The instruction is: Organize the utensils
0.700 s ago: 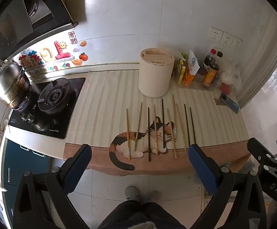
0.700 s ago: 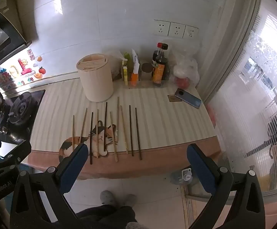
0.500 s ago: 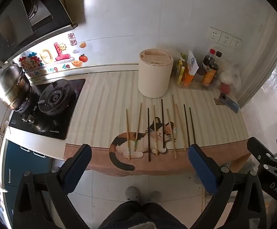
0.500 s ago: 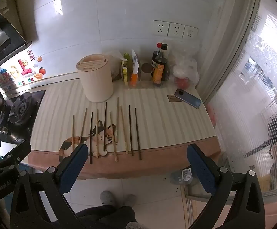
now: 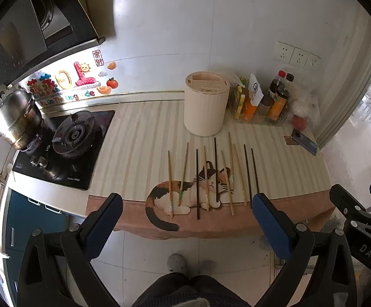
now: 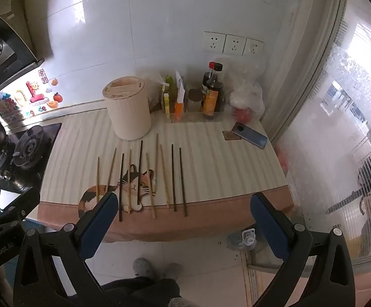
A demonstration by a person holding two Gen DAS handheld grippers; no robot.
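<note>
- The chopsticks (image 5: 212,176) lie in a loose row on the counter mat (image 5: 139,138), side by side and roughly parallel, tips pointing toward the far wall; some are pale wood, some dark.
- Several of them cross the cat picture (image 5: 185,192) printed at the near edge of the mat.
- Just beyond the far ends of the chopsticks stands a cream round holder (image 5: 205,103) with slots in its lid; whether anything is already in it is hard to tell from here.
- To the right of the holder are sauce bottles (image 6: 212,92), and a phone (image 6: 249,135) lies further right near the window.
- To the left sits the gas stove (image 5: 72,135) with a steel pot (image 5: 16,120) on the far burner.
- The left tongs (image 5: 185,218) hang above the floor just short of the counter's near edge, spread wide and holding nothing.
- The right tongs (image 6: 182,215) are likewise wide apart and empty, aimed down at the right half of the row.
- The job looks to be at its very start: no chopstick is lifted yet.
- The next move probably calls for lowering one pair of tongs over a single chopstick, closing across its thin shaft, and carrying it to the holder.
</note>
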